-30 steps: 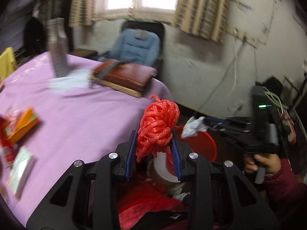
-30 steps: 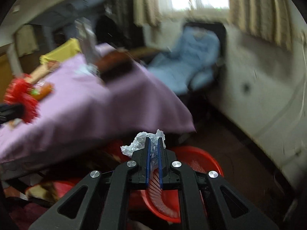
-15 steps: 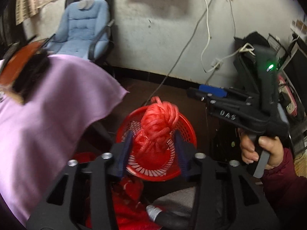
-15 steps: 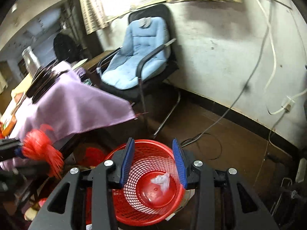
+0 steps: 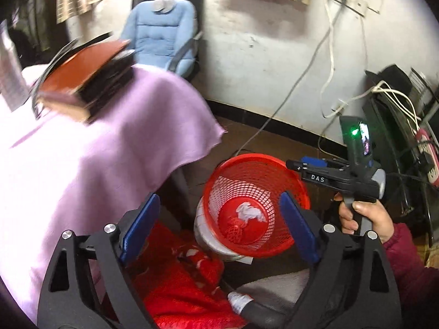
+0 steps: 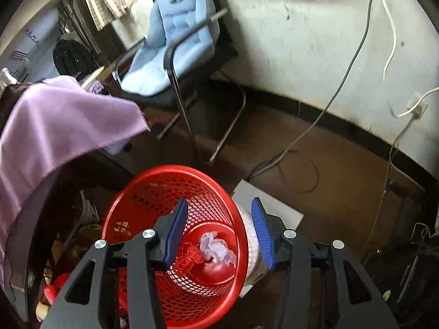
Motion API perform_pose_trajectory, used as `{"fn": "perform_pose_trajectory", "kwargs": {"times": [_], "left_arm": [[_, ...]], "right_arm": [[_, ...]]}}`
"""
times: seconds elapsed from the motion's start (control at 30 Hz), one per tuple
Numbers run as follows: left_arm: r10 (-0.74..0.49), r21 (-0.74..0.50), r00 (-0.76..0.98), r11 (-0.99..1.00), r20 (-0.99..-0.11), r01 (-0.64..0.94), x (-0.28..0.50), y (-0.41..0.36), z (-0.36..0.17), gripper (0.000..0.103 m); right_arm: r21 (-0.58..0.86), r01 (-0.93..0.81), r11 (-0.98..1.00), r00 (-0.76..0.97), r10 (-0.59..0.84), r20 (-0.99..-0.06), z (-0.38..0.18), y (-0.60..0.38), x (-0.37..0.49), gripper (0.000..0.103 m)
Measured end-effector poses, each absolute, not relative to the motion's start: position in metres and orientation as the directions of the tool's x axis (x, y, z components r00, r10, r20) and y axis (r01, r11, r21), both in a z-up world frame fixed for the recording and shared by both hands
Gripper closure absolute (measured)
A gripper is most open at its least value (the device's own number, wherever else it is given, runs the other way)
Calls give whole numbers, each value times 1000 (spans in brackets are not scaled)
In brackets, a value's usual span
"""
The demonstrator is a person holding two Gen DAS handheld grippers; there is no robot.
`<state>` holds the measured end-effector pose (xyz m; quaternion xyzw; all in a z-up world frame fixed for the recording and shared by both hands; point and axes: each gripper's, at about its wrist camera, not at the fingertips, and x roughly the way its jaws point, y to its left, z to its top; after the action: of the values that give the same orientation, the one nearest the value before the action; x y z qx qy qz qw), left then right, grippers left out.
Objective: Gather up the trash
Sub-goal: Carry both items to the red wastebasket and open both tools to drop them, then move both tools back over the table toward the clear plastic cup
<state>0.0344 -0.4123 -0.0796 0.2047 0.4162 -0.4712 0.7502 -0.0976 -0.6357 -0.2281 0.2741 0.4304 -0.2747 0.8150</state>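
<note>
Both grippers hung over red mesh plastic wastebasket (image 6: 175, 219), jaws opening w/ nothing between: left gripper (image 5: 216, 219), right gripper (image 6: 219, 230). Crumpled white paper (image 6: 216, 249) & red net wad (image 6: 189, 257) lay at basket bottom; light, soft, pinch anywhere.

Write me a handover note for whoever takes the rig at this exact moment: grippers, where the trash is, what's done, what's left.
Left gripper: jaws opening, nothing between them, above the red basket.
Right gripper: jaws opening, also empty, over the same basket.
Trash: the red netting wad and the crumpled white paper both lie on the basket's bottom.
Done: those two pieces are in the basket.
Left: these views show only part of the purple tablecloth, with a stack of books on it. No trash shows there, so check the rest of the table before stopping.
</note>
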Motion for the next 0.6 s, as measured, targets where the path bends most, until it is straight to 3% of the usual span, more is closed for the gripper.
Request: {"fn": "perform_pose_trajectory", "kwargs": {"times": [0.6], "left_arm": [[-513,-118,270,603,-815,789,62,-348,-72,17]], "right_arm": [[193,609,769,367,-57,-929,-279,-594,-78,54]]}}
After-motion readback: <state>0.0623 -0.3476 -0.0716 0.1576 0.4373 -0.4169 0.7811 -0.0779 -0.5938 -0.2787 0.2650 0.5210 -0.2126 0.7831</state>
